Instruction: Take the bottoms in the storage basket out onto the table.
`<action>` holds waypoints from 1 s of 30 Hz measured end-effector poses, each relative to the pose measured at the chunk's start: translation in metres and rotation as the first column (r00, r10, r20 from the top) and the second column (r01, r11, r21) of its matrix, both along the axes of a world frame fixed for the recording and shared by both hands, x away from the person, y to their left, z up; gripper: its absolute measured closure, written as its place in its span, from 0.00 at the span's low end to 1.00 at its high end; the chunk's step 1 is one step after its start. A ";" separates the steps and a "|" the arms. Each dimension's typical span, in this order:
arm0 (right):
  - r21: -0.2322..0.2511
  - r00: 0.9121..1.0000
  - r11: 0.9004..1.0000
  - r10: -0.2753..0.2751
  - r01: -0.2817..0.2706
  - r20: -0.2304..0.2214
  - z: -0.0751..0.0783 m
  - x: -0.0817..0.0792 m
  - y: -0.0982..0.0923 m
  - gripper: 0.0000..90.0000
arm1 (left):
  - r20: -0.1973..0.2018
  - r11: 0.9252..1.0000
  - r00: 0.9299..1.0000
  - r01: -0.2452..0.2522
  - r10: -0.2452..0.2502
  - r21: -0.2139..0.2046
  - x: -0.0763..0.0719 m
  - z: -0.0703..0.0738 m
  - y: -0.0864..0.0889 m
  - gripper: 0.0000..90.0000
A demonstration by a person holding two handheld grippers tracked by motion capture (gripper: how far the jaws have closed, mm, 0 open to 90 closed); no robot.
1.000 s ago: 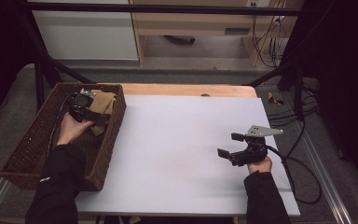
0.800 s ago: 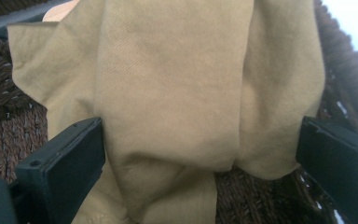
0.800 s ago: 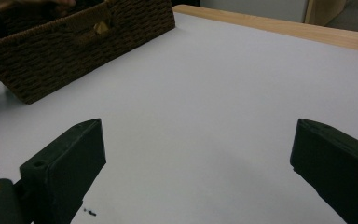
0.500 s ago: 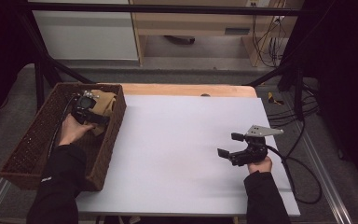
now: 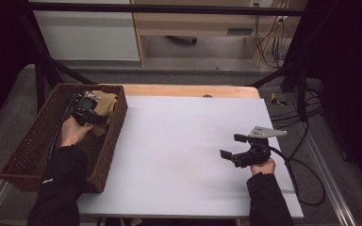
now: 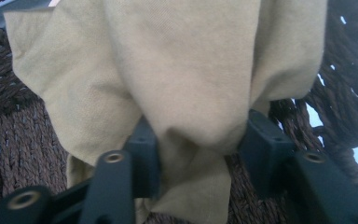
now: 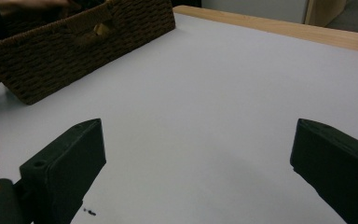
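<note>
A tan cloth (image 5: 104, 101) lies bunched at the far end of a dark woven basket (image 5: 33, 141) on the table's left. My left gripper (image 5: 93, 114) reaches into the basket there. In the left gripper view its jaws have just been closing, and a thick fold of the cloth (image 6: 191, 70) bulges between them with both pads (image 6: 142, 144) pressed against it. The basket's weave (image 6: 9, 140) shows beneath the cloth. My right gripper (image 5: 231, 146) rests low over the white table top (image 5: 184, 141) at the right. It stands open (image 7: 196, 154) with nothing between its fingers.
The basket (image 7: 74, 51) sits far across the white sheet from the right gripper. A wooden strip (image 5: 188, 90) runs along the table's far edge. Black cables (image 5: 306, 160) trail off the right side, and dark frame bars (image 5: 42, 75) stand behind the basket.
The left gripper's jaws have drawn together around the cloth in the basket. Neither hand has shifted, and the right gripper stays open.
</note>
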State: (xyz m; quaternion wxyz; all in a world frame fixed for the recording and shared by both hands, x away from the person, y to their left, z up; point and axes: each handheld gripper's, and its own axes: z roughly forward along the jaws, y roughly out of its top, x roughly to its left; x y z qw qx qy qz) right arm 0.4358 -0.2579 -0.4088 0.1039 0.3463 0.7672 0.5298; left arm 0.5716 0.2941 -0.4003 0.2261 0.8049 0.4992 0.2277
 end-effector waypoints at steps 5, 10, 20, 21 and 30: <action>0.001 1.000 1.000 0.000 0.000 0.001 0.000 0.000 0.000 0.04 | -0.002 1.000 1.000 0.006 -0.006 0.001 -0.001 0.002 -0.001 0.75; 0.000 1.000 1.000 -0.001 0.001 0.001 0.000 0.000 0.000 0.04 | -0.009 1.000 1.000 0.005 -0.005 -0.012 -0.002 0.003 -0.001 0.83; 0.002 1.000 1.000 -0.001 0.001 0.002 0.000 0.000 -0.001 0.04 | 0.006 1.000 1.000 0.003 -0.003 -0.028 -0.005 0.009 0.000 0.89; 0.002 1.000 1.000 -0.002 0.002 0.001 0.001 0.000 -0.001 0.04 | 0.013 1.000 1.000 0.003 -0.002 -0.030 -0.005 0.010 0.001 0.90; 0.000 1.000 1.000 -0.002 0.002 0.002 0.001 -0.001 -0.001 0.04 | 0.035 0.999 0.999 0.014 -0.013 -0.045 -0.009 0.017 0.001 0.90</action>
